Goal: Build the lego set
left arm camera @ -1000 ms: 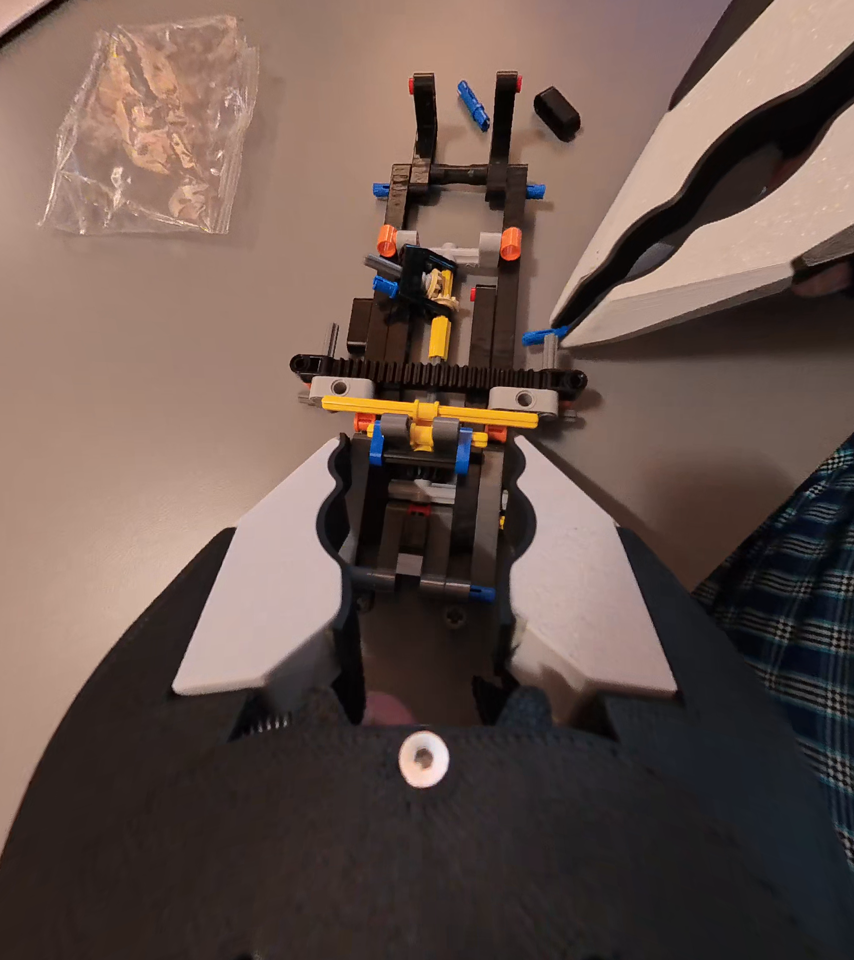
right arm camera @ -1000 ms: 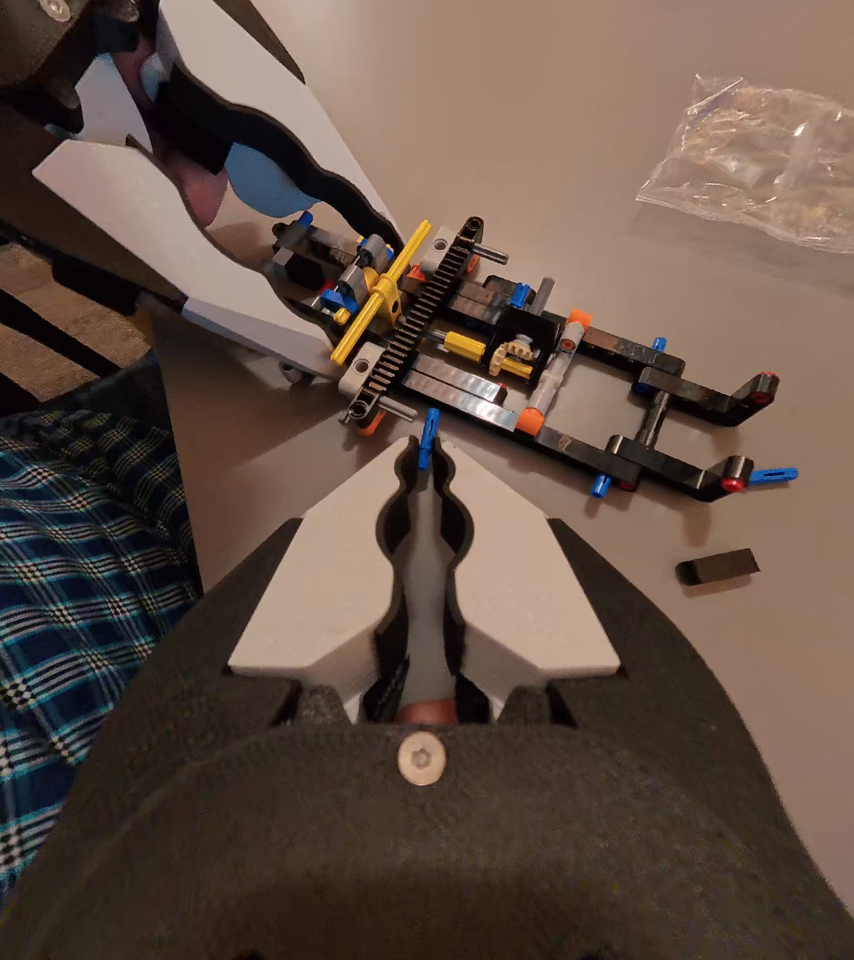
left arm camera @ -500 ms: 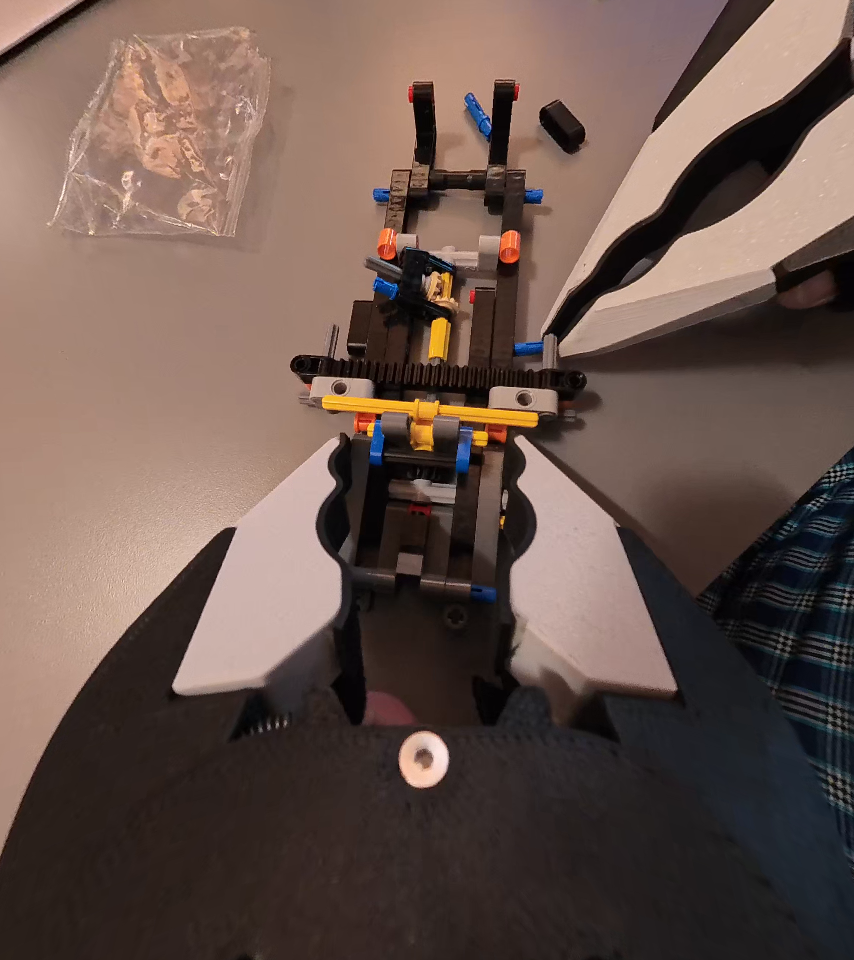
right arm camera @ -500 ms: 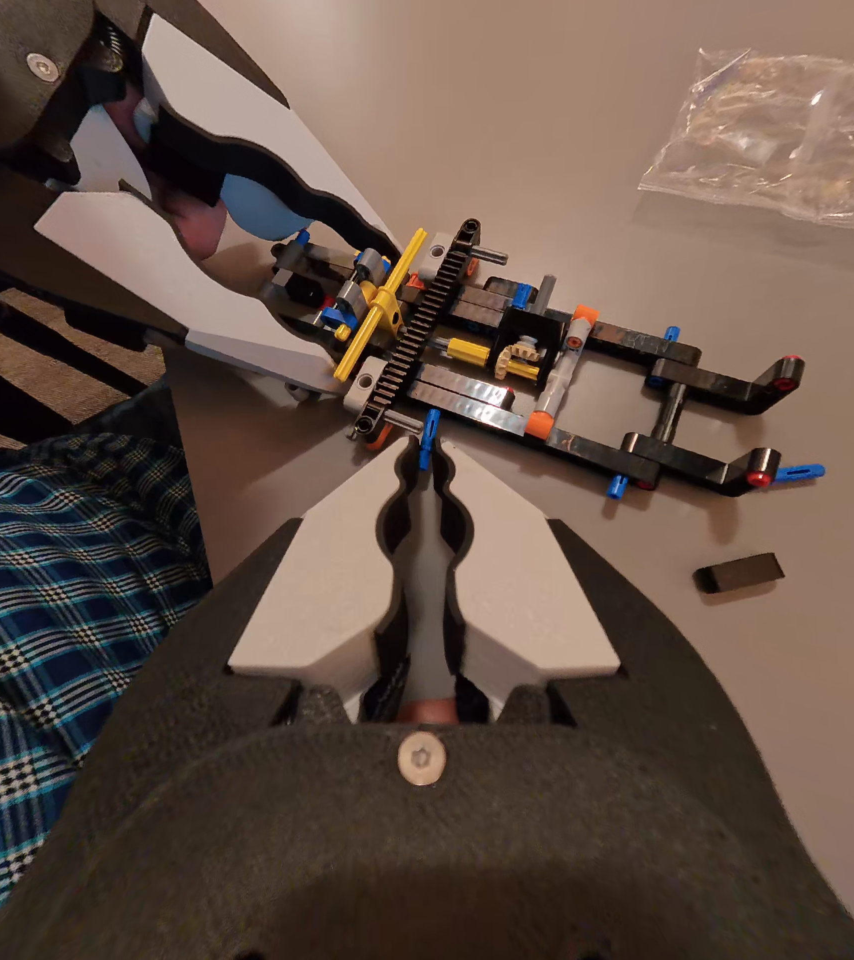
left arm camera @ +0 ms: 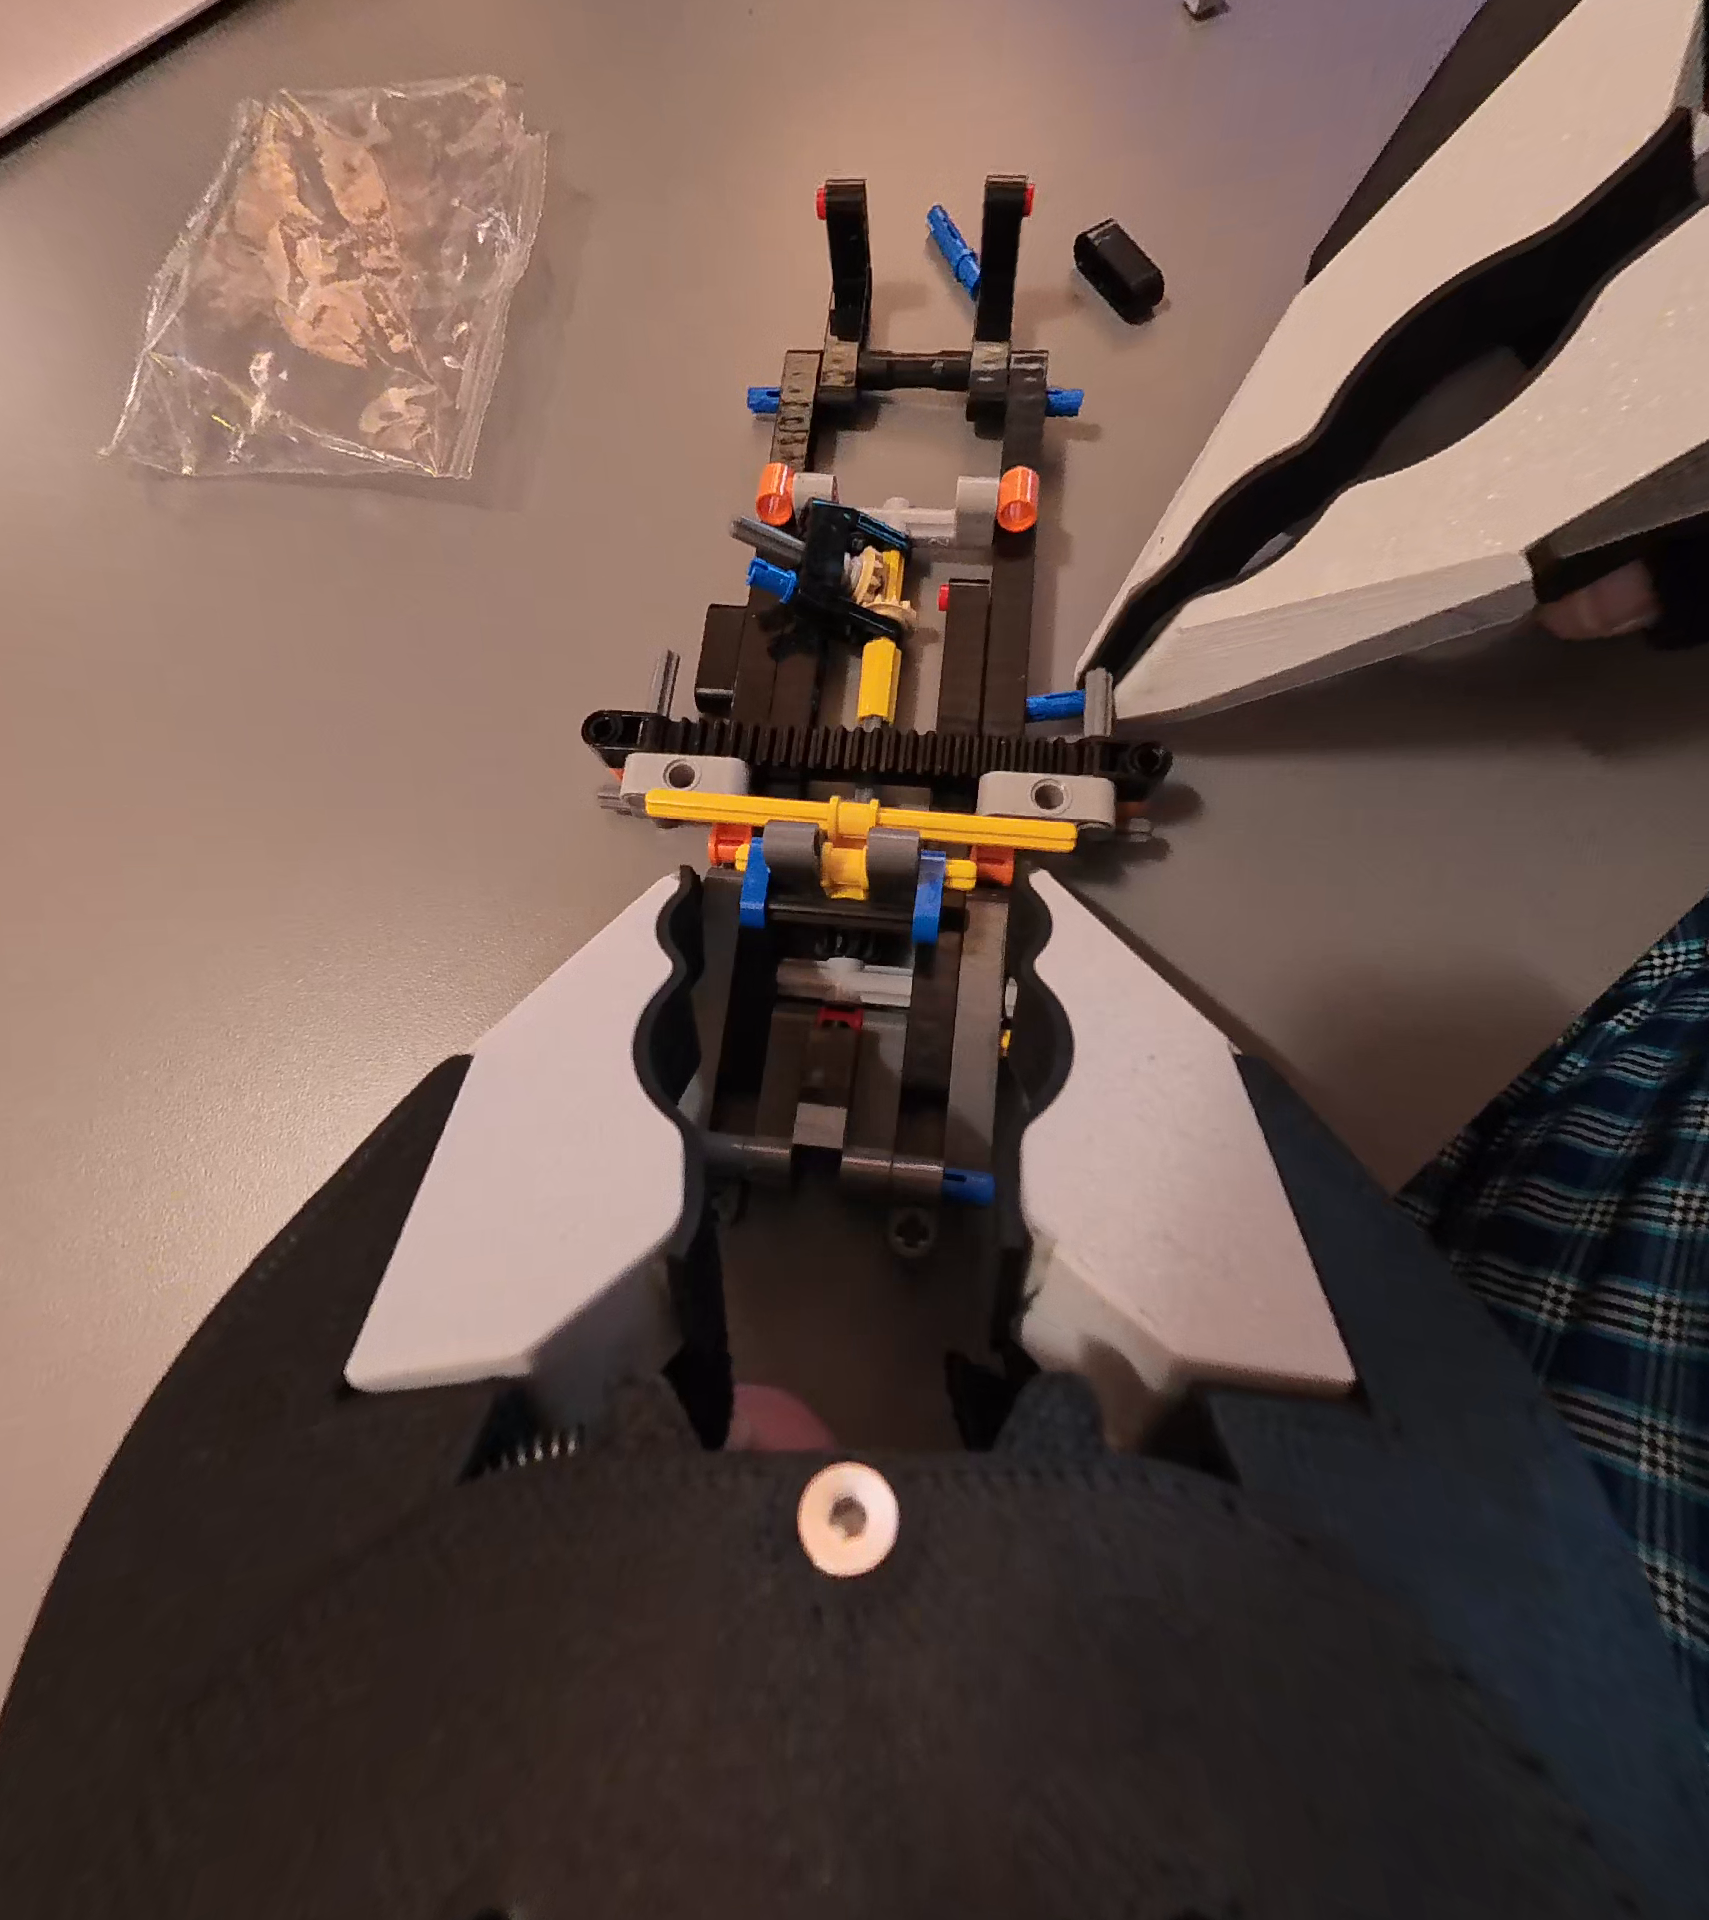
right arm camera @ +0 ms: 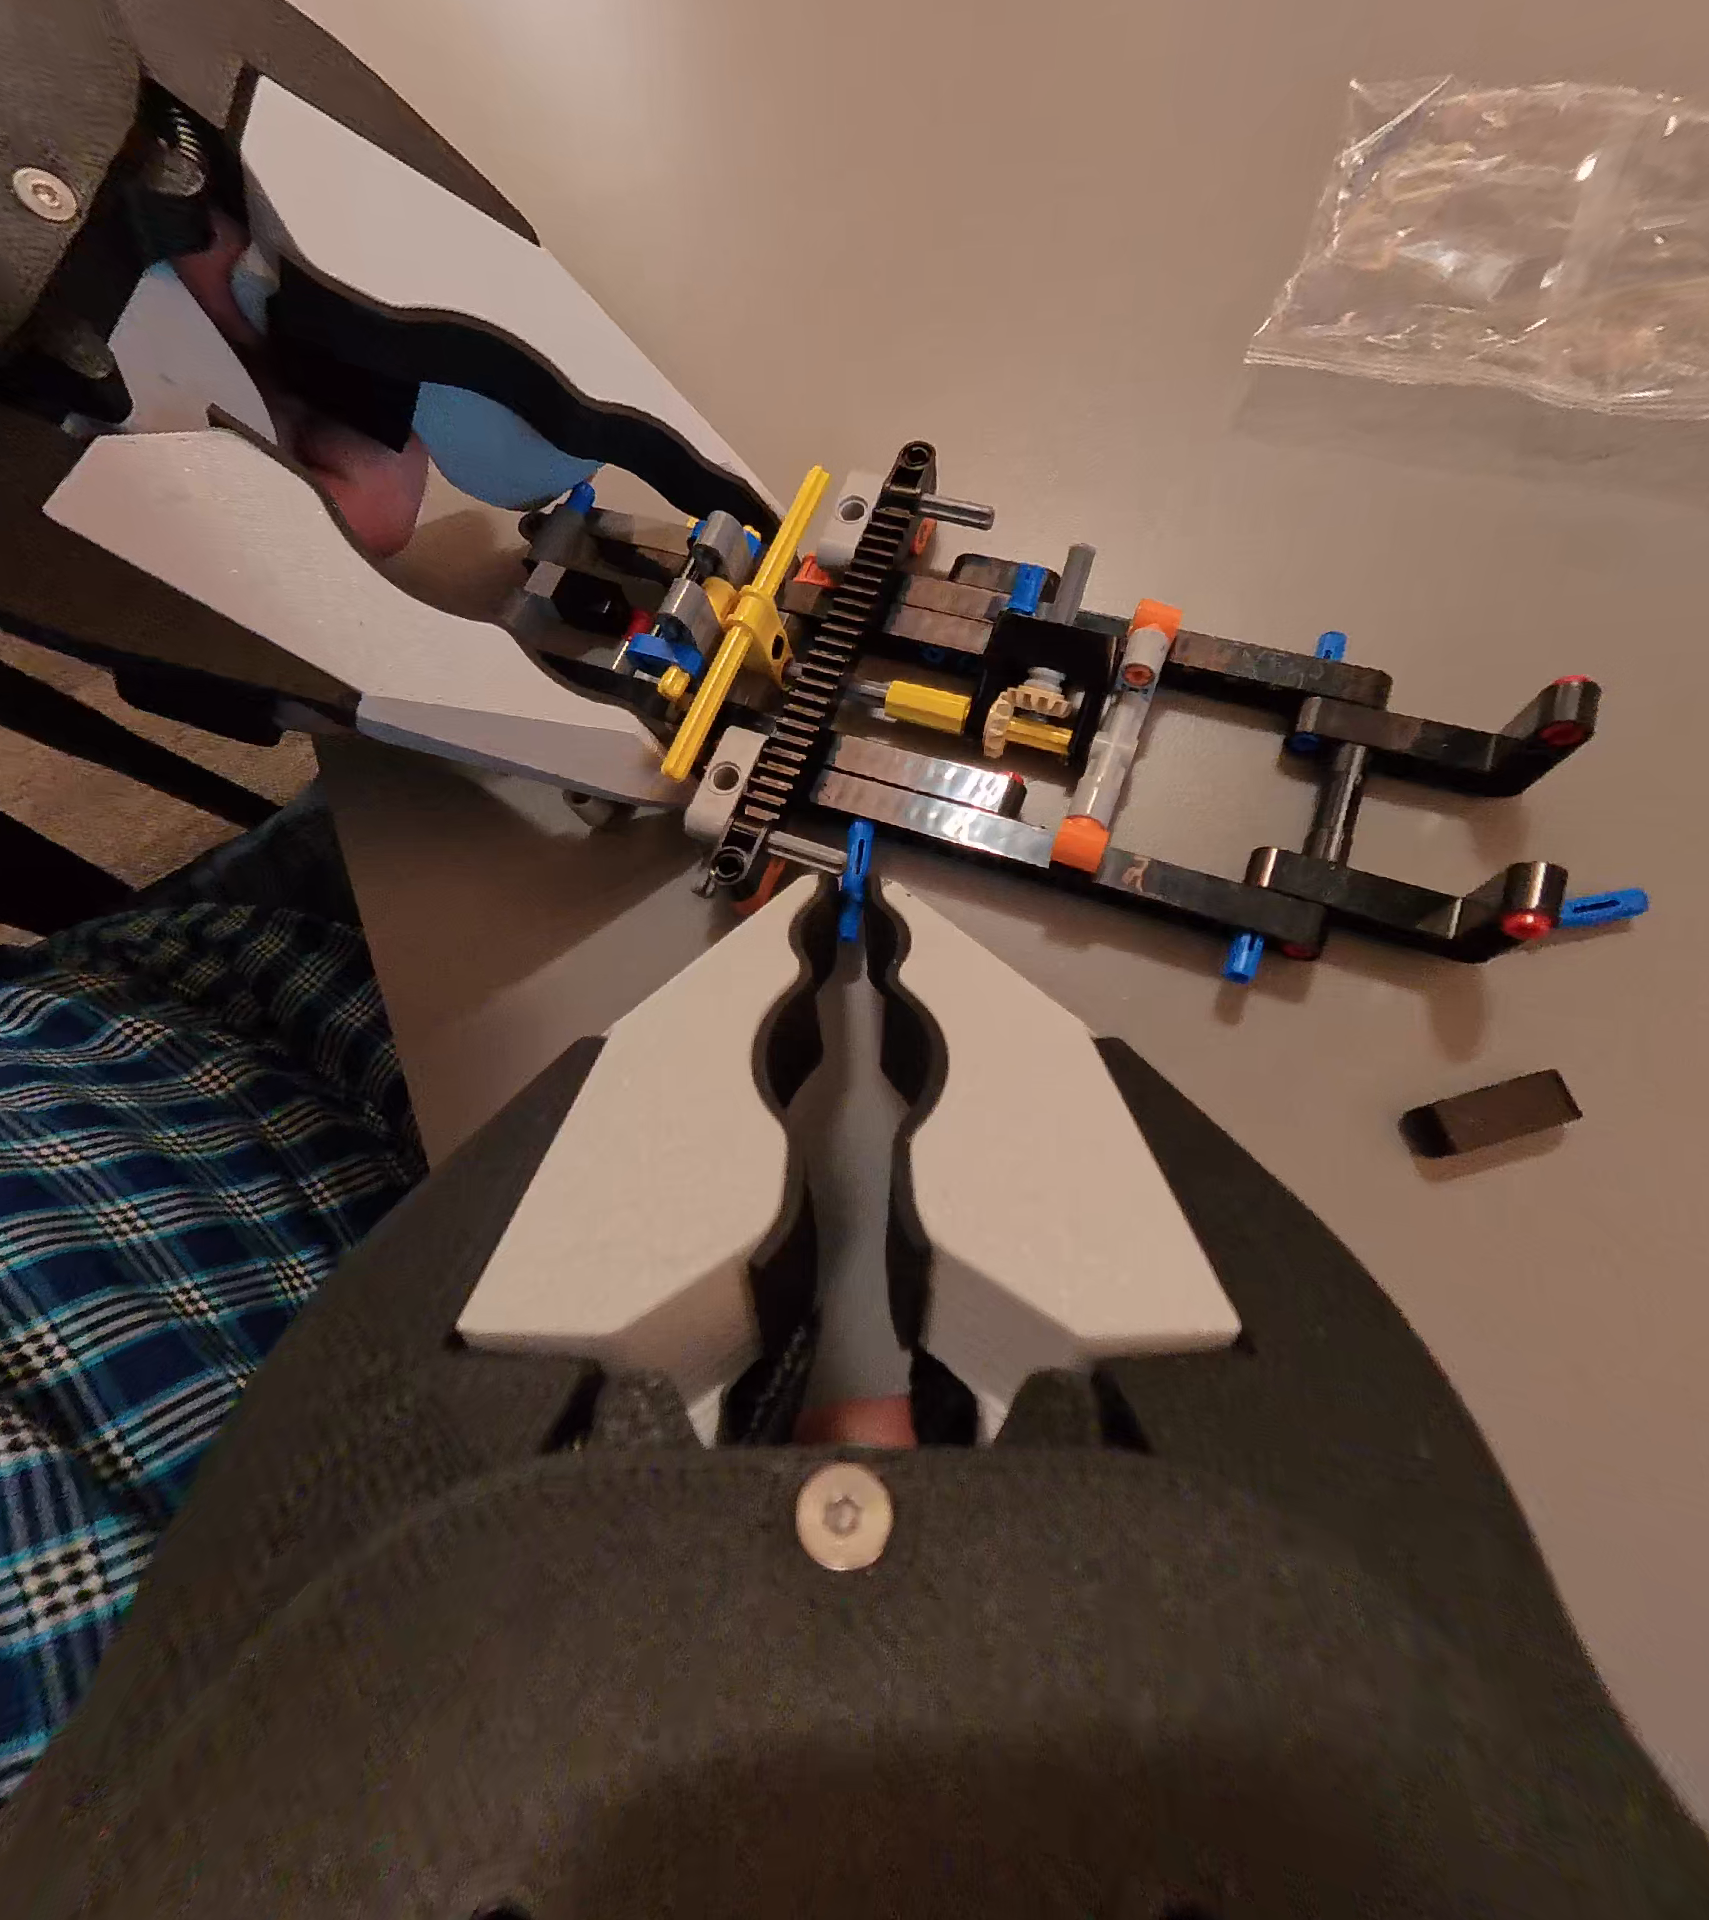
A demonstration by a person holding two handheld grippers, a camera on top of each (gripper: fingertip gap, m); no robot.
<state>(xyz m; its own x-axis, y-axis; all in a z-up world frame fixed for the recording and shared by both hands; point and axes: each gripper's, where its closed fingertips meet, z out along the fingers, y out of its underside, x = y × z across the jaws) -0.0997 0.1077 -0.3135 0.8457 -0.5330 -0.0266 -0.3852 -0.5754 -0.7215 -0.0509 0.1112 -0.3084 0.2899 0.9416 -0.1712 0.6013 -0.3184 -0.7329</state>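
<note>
A long black lego chassis (left arm camera: pixel 995 644) with a toothed black rack, yellow axle, orange bushes and blue pins lies flat on the grey table; it also shows in the right wrist view (right arm camera: pixel 943 800). My left gripper (left arm camera: pixel 855 914) is shut on the chassis's near end, one finger on each side beam. My right gripper (right arm camera: pixel 855 899) is shut on a small blue pin (right arm camera: pixel 856 873), whose tip touches the chassis's side beam just beyond the rack. In the left wrist view the right gripper (left arm camera: pixel 1104 691) comes in from the right, the blue pin (left arm camera: pixel 1052 704) at its tip.
A clear plastic bag (left arm camera: pixel 330 281) lies at the far left, also in the right wrist view (right arm camera: pixel 1567 249). A loose black brick (left arm camera: pixel 1120 258) and a loose blue pin (left arm camera: pixel 954 245) lie by the chassis's far end. A person's plaid sleeve (left arm camera: pixel 1660 1195) is at the right. My right gripper's tips are some 10 cm from the loose black brick (left arm camera: pixel 1120 258). It turns up in the right wrist view (right arm camera: pixel 1486 1105) as well.
My right gripper has brought the blue pin in from a small gap until it meets the chassis's side beam. My left gripper has kept its hold on the chassis.
</note>
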